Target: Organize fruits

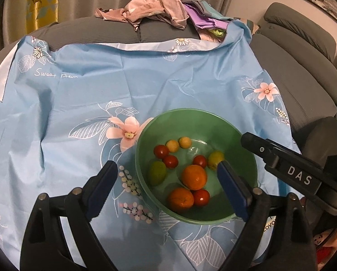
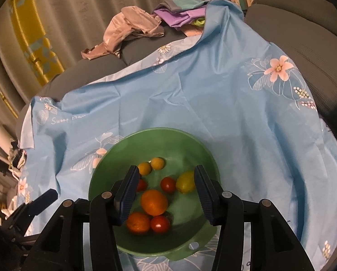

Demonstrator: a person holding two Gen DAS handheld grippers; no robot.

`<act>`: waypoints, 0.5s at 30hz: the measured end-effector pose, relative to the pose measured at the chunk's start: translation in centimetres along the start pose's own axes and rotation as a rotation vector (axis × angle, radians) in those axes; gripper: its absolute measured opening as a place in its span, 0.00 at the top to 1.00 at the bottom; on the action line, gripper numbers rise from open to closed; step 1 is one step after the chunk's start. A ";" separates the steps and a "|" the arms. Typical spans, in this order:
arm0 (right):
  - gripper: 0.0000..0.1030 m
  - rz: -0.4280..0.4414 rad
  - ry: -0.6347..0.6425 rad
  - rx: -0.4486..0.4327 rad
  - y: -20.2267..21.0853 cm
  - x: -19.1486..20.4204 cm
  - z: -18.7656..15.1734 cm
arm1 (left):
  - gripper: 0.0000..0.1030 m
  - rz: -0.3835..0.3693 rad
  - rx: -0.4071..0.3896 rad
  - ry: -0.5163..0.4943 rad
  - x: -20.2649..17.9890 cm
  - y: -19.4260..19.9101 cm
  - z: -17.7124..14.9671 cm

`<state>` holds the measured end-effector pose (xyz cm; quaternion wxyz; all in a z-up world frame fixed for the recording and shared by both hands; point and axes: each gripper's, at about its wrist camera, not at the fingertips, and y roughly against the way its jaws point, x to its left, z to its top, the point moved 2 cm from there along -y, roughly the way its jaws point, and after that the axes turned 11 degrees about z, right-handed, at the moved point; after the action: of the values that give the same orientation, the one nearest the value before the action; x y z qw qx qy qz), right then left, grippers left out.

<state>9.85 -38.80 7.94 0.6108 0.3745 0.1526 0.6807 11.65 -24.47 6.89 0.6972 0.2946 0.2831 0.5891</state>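
Observation:
A green bowl [image 1: 191, 112] [image 2: 145, 133] sits on a blue flowered cloth [image 1: 123, 85]. It holds two oranges [image 1: 194, 177] [image 2: 154, 202], several red tomatoes [image 1: 161, 151] [image 2: 168, 184], a green fruit [image 1: 157, 172], a yellow-green fruit [image 1: 215, 158] [image 2: 186, 181] and two small yellow fruits [image 1: 173, 145] [image 2: 144, 168]. My left gripper [image 1: 166, 166] hangs above the bowl's left half, open wide and holding nothing. My right gripper [image 2: 166, 169] hovers over the bowl's middle, partly open, its pads touching no fruit. One of its fingers [image 1: 258, 149] reaches in from the right.
A pile of crumpled clothes [image 1: 154, 6] [image 2: 132, 24] lies at the far edge of the grey cushion under the cloth. Grey sofa seats [image 1: 299, 72] stand to the right. Curtains hang behind. The bowl has a small tab handle [image 2: 193, 246] on its near side.

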 end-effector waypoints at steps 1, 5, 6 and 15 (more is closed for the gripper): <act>0.50 -0.001 0.000 0.001 0.0 -0.1 0.0 | 0.12 -0.004 0.003 0.000 0.0 0.0 0.0; 0.50 -0.002 0.001 0.002 -0.1 -0.2 0.1 | 0.12 -0.014 0.001 -0.001 -0.1 0.0 0.0; 0.50 -0.002 0.001 0.003 -0.1 -0.2 0.1 | 0.12 -0.016 0.001 -0.001 -0.1 0.0 0.0; 0.50 -0.005 0.002 0.004 -0.1 -0.1 0.1 | 0.12 -0.022 0.000 0.002 -0.1 0.1 0.0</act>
<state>9.97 -38.94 7.88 0.6116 0.3747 0.1558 0.6792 11.55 -24.58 6.95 0.7033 0.2910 0.2868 0.5818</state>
